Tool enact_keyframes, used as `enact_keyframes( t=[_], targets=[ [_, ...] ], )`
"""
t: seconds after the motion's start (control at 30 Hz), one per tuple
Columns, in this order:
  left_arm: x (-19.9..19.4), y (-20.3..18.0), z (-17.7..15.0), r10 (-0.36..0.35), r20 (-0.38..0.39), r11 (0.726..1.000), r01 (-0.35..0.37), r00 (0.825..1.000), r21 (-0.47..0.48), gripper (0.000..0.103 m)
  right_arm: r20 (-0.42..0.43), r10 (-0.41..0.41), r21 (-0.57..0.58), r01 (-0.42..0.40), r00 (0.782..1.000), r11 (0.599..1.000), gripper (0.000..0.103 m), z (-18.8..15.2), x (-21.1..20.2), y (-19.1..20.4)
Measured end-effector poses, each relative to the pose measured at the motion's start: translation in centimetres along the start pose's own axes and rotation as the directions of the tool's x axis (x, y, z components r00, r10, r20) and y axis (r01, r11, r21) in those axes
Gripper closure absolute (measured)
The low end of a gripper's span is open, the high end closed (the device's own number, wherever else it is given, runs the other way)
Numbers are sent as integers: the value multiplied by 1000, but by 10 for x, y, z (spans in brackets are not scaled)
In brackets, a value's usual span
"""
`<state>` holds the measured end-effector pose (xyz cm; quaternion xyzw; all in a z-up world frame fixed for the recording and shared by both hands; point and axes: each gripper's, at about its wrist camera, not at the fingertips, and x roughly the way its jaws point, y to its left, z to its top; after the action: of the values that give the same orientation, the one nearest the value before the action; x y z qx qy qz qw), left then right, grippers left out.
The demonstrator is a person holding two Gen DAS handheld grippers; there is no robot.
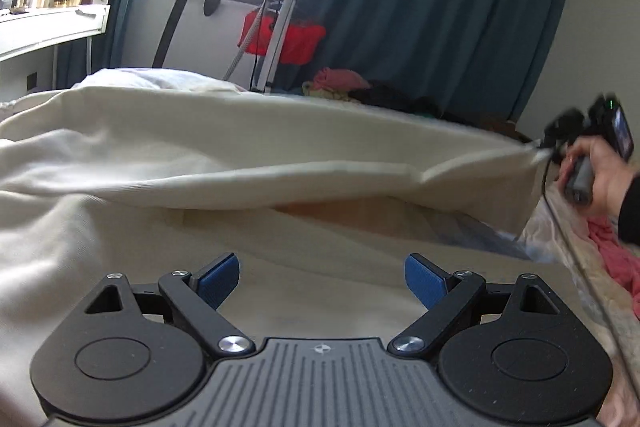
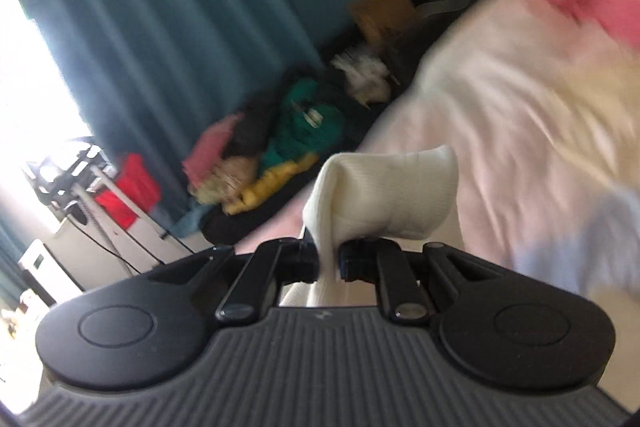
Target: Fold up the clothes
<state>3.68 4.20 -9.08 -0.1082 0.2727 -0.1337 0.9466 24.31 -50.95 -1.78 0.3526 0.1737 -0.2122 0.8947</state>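
One cream garment (image 1: 256,143) in play, spread wide over the bed (image 1: 592,291). Its far edge is lifted off the lower layer and drawn out toward the right side, making a long open flap with a shadowed gap beneath.

Right gripper (image 2: 330,259): fingers clenched on a bunched corner of the cream cloth, which pokes up past the tips as a ribbed, rounded tuft. From the left wrist view, the same gripper shows at the end of the taut edge, held in the person's right hand (image 1: 600,183). The right view is blurred, so fine detail is lost.

Left gripper (image 1: 322,281): fingers (image 1: 218,279) spread wide, blue pads showing, nothing between them. It hovers low over the near, flat part of the garment.

Step in hand, as I judge it: a fold-over, with one corner lifted and the matching one not yet taken. Next move likely calls for the left fingers to close on the near edge or pin the cloth flat, so the raised flap can be laid evenly.

Beyond: a heap of mixed clothes (image 2: 280,155) against teal curtains (image 1: 440,7), pink cloth (image 1: 616,259) at the bed's right edge, a red bag (image 1: 296,39) by a stand.
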Motion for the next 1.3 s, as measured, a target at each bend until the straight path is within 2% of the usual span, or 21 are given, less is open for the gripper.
enact_keyframes(
  t=[0.1,0.2,0.27,0.3,0.37,0.43,0.47,0.53,0.57,0.67,0.73,0.8,0.9,1.0,1.03,1.07,1.13,1.2,1.27,1.3],
  targets=[
    [7,-4,-2,13,4,1000,-13,1000,29,11,-39,22,125,-17,999,992,90,-29,-1,-49],
    [19,-6,-5,29,11,998,-30,1000,62,11,-86,73,258,-49,994,965,89,-59,-5,-90],
    [31,-5,-6,29,-11,999,-28,1000,46,11,-98,121,322,-84,988,943,88,-70,-10,-110],
    [38,-4,-6,26,-26,999,-26,999,32,11,-103,145,353,-100,984,930,87,-76,-12,-121],
    [52,-1,-5,20,-54,1000,-20,998,0,11,-120,194,467,-117,974,876,86,-85,-14,-137],
    [63,5,-5,6,-76,999,-10,997,-48,11,-155,217,537,-102,964,837,78,-86,-11,-144],
    [68,9,-5,-4,-82,998,-1,997,-67,11,-170,226,547,-99,959,831,75,-84,-10,-146],
    [74,19,-5,-28,-82,993,19,996,-118,11,-178,253,566,-111,951,817,58,-81,-11,-147],
    [77,25,-5,-41,-80,988,28,996,-153,11,-182,266,575,-117,947,810,55,-79,-11,-148],
    [91,48,3,-76,-86,957,48,993,-287,12,-124,261,581,-143,957,801,55,-74,-23,-152],
    [104,64,10,-97,-97,931,55,991,-362,15,-79,219,548,-142,972,825,55,-69,-31,-154],
    [117,80,18,-98,-95,898,47,991,-438,19,-66,221,500,-159,973,851,59,-67,-29,-154],
    [132,100,27,-117,-69,832,60,991,-552,24,-81,180,441,-127,980,889,84,-62,-19,-150],
    [142,114,32,-116,-59,780,54,992,-624,37,-77,115,393,-76,990,916,89,-50,-6,-137],
    [146,119,33,-116,-56,762,53,992,-646,48,-83,90,376,-53,993,925,91,-45,-1,-130],
    [149,124,34,-115,-54,745,50,992,-665,54,-91,68,360,-31,993,933,91,-37,6,-122],
    [151,133,36,-111,-55,719,42,992,-693,62,-96,43,332,-9,994,943,92,-14,16,-100],
    [153,141,36,-106,-48,692,39,993,-721,71,-58,64,269,-47,996,962,92,10,18,-58],
    [154,146,38,-111,-40,683,48,993,-729,87,-21,88,202,-82,996,976,93,35,20,-15],
    [154,147,39,-115,-31,681,56,993,-731,88,21,125,170,-127,992,977,93,45,17,4]
  ],
)
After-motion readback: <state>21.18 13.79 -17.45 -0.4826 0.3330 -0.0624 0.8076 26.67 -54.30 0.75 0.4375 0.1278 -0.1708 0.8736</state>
